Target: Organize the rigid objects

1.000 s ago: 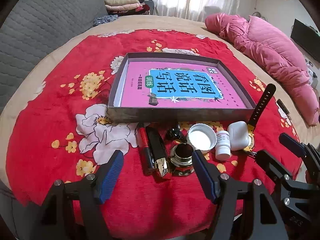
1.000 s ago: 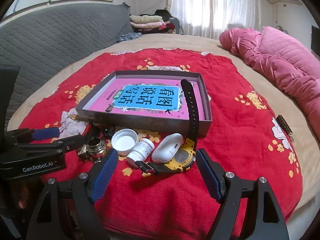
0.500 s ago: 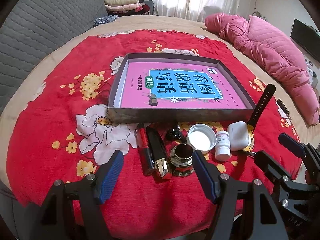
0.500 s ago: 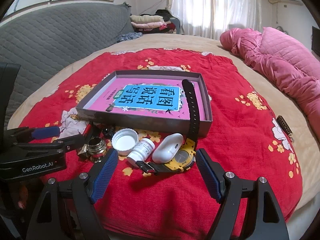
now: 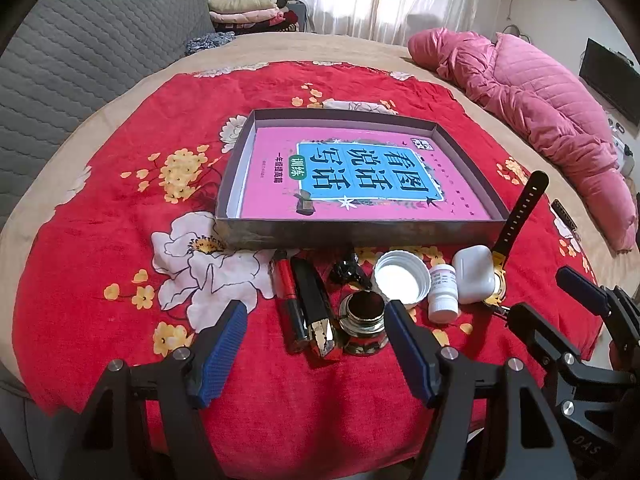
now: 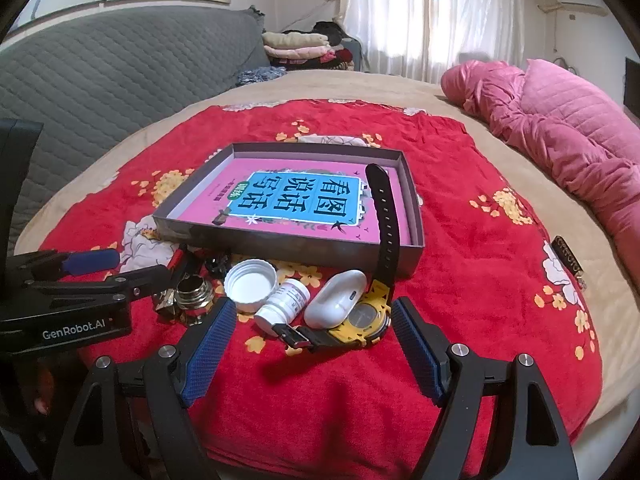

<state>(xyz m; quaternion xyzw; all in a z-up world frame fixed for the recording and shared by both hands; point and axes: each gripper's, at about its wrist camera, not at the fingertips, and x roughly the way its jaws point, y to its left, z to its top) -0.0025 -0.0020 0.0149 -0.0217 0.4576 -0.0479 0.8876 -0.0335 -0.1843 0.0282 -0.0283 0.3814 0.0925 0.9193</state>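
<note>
**Small items lined up before a grey tray on a red floral blanket**

Left wrist view: A red plush blanket with white and yellow flowers (image 5: 120, 208) covered a tan bed, with a grey quilted headboard (image 5: 80, 64) at left, a pink quilted duvet (image 5: 540, 112) at right and white curtains behind. A shallow grey cardboard tray (image 5: 360, 234) held a pink book with a blue title panel (image 5: 360, 176). Just before its near wall lay a red-and-black tube (image 5: 289, 300), a black lipstick with a gold end (image 5: 316, 308), a round brass-rimmed jar (image 5: 364, 320), a white plastic cap (image 5: 401, 282), a small white pill bottle (image 5: 443, 292) and a white earbud case (image 5: 473, 274). The left gripper (image 5: 312, 356) hovered low over the blanket, tongs spread wide and holding nothing, around the lipstick and jar without touching.

Right wrist view: A yellow-and-black wristwatch (image 6: 364, 318) lay touching the earbud case, its strap leaning up on the tray wall. The right gripper (image 6: 308, 350) hovered before it, tongs spread, empty.
</note>
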